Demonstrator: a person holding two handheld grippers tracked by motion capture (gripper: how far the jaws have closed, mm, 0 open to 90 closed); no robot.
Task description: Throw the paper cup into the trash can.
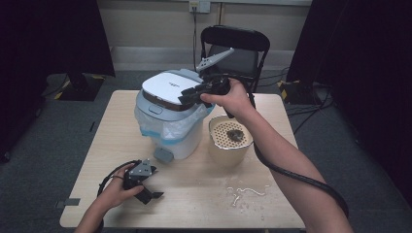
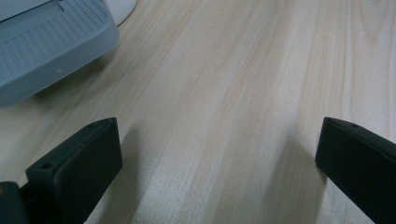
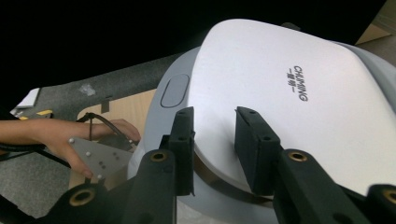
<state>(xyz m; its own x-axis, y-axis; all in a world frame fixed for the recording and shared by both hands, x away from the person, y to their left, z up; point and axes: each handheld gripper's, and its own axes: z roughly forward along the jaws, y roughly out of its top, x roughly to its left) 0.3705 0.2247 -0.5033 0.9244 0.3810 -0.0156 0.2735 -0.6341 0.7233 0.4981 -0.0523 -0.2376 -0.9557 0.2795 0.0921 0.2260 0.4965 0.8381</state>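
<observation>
A pale grey pedal bin (image 1: 170,138) lined with a clear plastic bag stands at the back left of the table, its white lid (image 1: 165,86) down. My right gripper (image 1: 184,98) lies over the lid's right edge. In the right gripper view its jaws (image 3: 215,112) stand a narrow gap apart above the white lid (image 3: 289,102), with nothing between them. My left gripper (image 1: 151,194) rests low over the table's front left. In the left gripper view its jaws (image 2: 219,128) stand wide open above bare wood, near the bin's grey pedal (image 2: 46,46).
A cream pot (image 1: 229,148) with a perforated insert and a dark clump in it stands right of the bin. White scraps (image 1: 248,191) lie on the table (image 1: 194,204) in front of the pot. A black folding chair (image 1: 238,43) stands behind the table.
</observation>
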